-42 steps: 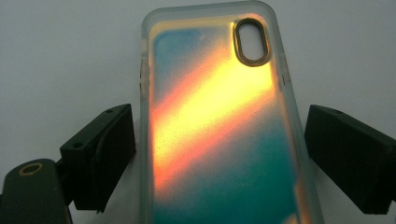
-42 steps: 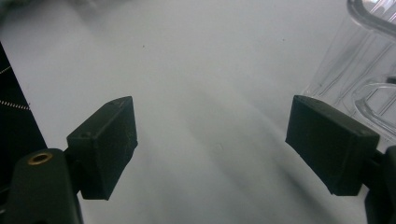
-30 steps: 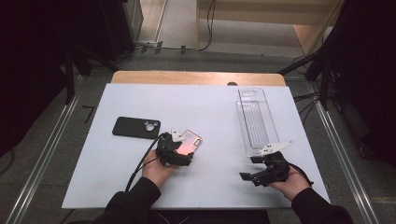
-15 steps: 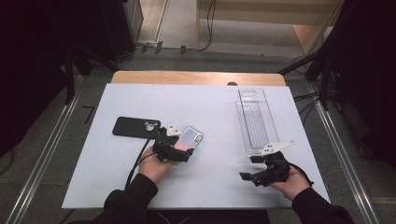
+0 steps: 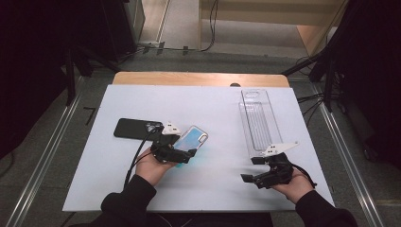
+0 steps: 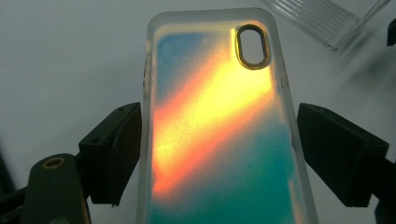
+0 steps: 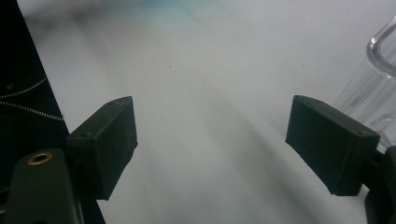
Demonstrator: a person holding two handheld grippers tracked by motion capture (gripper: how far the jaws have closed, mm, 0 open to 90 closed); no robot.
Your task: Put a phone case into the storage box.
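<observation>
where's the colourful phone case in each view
High view: the phone case lies left of centre on the white table, at the tip of the left claw, right of the black phone.
Left gripper view: the case is at centre, between the black jaws.
Right gripper view: a blurred teal patch at the top edge may be it; I cannot tell.
Shared landmark: the clear plastic tray.

One phone case (image 5: 193, 137); one black phone (image 5: 135, 128); one clear tray (image 5: 259, 119); two hand-held grippers.
</observation>
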